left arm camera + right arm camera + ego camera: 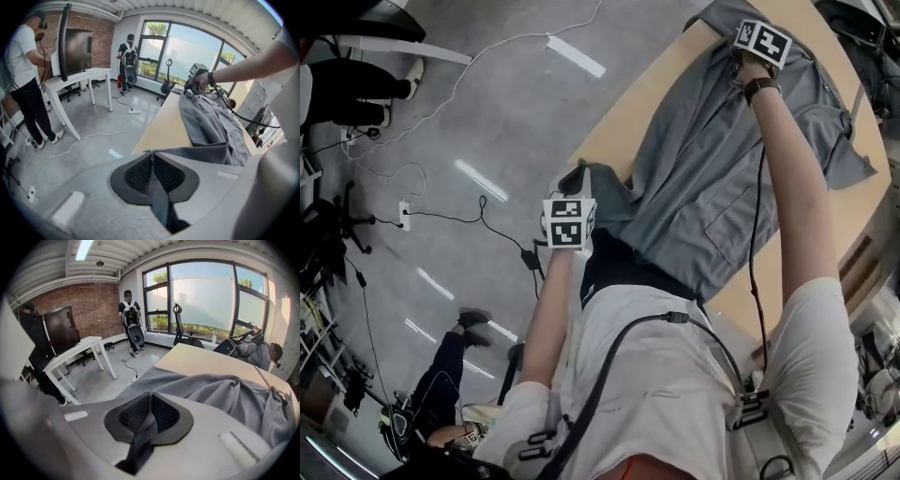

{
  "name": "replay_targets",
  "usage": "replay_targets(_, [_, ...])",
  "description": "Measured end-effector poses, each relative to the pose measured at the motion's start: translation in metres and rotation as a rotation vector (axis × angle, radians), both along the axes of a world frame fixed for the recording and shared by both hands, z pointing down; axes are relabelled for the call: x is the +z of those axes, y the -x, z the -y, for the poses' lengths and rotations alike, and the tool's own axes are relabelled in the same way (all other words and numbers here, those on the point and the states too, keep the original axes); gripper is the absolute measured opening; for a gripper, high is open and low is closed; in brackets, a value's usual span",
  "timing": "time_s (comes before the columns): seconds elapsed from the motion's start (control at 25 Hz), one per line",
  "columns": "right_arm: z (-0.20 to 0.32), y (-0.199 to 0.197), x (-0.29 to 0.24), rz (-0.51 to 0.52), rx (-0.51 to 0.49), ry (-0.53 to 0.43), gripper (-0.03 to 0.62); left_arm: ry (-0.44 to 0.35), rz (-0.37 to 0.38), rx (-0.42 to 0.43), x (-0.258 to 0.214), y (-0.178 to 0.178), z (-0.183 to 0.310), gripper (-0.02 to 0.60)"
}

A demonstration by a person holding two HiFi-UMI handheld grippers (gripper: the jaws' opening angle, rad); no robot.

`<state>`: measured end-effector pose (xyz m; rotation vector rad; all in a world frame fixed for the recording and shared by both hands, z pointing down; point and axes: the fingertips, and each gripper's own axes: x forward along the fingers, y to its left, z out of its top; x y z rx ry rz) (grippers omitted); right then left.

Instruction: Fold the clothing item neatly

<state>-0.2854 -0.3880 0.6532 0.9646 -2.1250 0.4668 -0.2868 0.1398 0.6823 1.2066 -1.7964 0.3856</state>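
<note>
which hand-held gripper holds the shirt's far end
The right hand-held gripper, arm stretched across the table; the left hand-held gripper pinches the shirt at its near edge.

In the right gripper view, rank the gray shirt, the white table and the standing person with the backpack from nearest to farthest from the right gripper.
1. The gray shirt: pinched in the jaws of the right gripper, spreading to the right over the tabletop.
2. The white table: at the left, mid-room.
3. The standing person with the backpack: far back, by the window.
</note>
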Motion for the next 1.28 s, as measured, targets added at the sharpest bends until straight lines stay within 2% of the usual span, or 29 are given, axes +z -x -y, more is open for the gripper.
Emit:
replay_targets(0.12, [0.003,-0.034,-0.033,0.087,-0.014,0.012,0.028,-0.104,-0.004,-0.014,-0.034,-0.008,0.000,0.023])
replay_targets(0.28, [0.011,-0.078,-0.061,0.198,-0.022,0.030,0.028,-0.235,0.032,0.020,-0.095,-0.016,-0.002,0.022])
replay_targets(0.36, [0.020,-0.109,-0.075,0.244,-0.008,0.028,0.028,-0.285,0.063,0.062,-0.129,-0.027,-0.003,0.021])
replay_targets(0.48, [0.028,-0.153,-0.089,0.286,0.018,0.016,0.028,-0.345,0.101,0.174,-0.169,-0.048,-0.007,0.021])
replay_targets(0.56, [0.030,-0.181,-0.092,0.299,0.035,0.016,0.028,-0.368,0.099,0.261,-0.187,-0.072,-0.010,0.021])
replay_targets(0.68, [0.035,-0.222,-0.085,0.308,0.089,0.031,0.028,-0.399,0.059,0.401,-0.199,-0.118,-0.011,0.021])
replay_targets(0.8, [0.038,-0.258,-0.059,0.306,0.151,0.067,0.028,-0.414,-0.009,0.549,-0.190,-0.172,-0.012,0.021])
replay_targets(0.88, [0.036,-0.274,-0.037,0.288,0.172,0.092,0.028,-0.367,-0.041,0.668,-0.167,-0.208,-0.020,0.021])
replay_targets(0.96, [0.033,-0.287,-0.019,0.261,0.191,0.110,0.028,-0.262,-0.069,0.781,-0.129,-0.240,-0.035,0.023])
replay_targets(1.08, [0.025,-0.297,-0.002,0.253,0.231,0.139,0.028,-0.107,-0.117,0.899,-0.072,-0.278,-0.067,0.023])
replay_targets(1.16, [0.024,-0.299,0.001,0.270,0.255,0.153,0.026,-0.027,-0.137,0.975,-0.042,-0.295,-0.087,0.023])
replay_targets(1.28, [0.030,-0.298,0.001,0.269,0.259,0.142,0.025,0.104,-0.112,1.073,0.002,-0.301,-0.118,0.023])
